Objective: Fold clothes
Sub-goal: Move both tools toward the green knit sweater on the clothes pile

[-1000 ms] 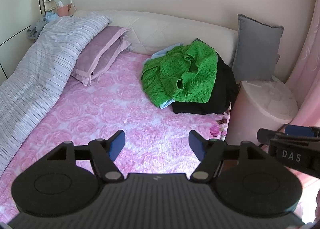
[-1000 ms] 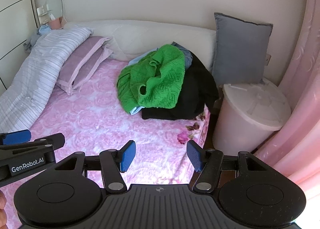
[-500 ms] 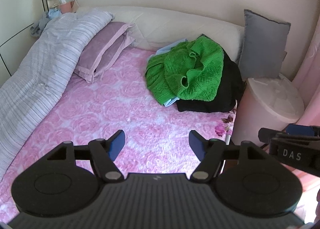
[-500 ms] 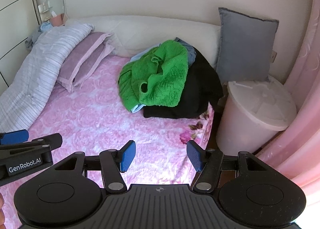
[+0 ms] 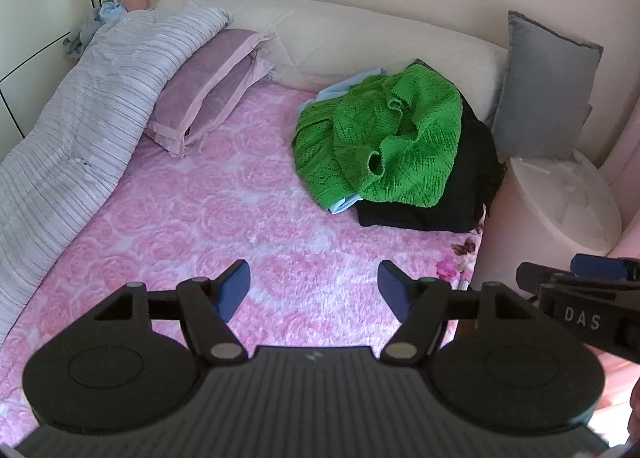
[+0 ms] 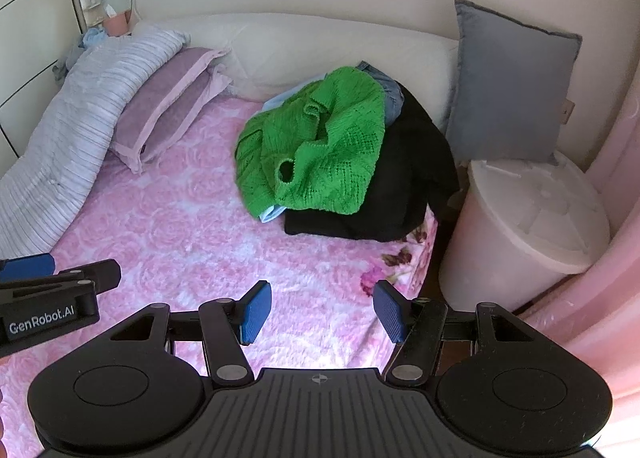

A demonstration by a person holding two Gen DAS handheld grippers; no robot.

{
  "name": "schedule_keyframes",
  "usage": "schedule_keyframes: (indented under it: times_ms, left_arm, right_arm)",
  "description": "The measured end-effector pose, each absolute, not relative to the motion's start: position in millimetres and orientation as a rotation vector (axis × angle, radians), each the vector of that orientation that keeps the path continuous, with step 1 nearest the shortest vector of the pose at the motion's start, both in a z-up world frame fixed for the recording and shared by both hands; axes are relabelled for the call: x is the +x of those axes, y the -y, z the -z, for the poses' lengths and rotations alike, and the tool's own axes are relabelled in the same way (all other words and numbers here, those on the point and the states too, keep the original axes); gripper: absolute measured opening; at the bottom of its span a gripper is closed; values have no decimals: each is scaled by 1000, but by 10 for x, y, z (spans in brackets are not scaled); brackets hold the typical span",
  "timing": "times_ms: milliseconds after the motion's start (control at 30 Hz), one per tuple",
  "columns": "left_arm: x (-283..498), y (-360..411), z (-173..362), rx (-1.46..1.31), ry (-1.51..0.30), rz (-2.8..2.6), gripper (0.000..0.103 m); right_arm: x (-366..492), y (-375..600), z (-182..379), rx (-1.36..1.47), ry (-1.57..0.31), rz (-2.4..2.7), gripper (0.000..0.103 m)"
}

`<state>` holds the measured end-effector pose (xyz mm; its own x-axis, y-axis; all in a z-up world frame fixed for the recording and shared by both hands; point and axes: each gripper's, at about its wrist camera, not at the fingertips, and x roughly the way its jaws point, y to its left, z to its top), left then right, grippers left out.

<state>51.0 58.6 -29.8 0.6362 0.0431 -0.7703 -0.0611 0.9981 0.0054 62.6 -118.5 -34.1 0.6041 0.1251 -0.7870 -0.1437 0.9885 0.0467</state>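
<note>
Right wrist view: I am seeing clothes (image 6: 320,153) lying heaped, unfolded, on the bed (image 6: 192,234), both grippers' fingers (image 6: 254,314) spread wide, empty.

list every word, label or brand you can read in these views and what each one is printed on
"DAS": white letters on the side of the right gripper, seen at the right edge of the left wrist view.
"GenRobot.AI": white letters on the side of the left gripper, seen at the left edge of the right wrist view.
Small logo marks on the top of each gripper body near the cameras: too small to read.
The clothes pile and lidded bin show no text.
</note>
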Motion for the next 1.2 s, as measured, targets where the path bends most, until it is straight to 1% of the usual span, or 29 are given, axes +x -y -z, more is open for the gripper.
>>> schedule_keyframes:
  times_ms: [767,1200]
  left_arm:
    - [1684,-199,600,-61,-943,1,67]
    - [2252,-273,791,-88,-996,-20,67]
  right_arm:
    - [1638,1648,524,-28,-947,-115,60]
    - [2242,1679,665,-25,-993,-130,60]
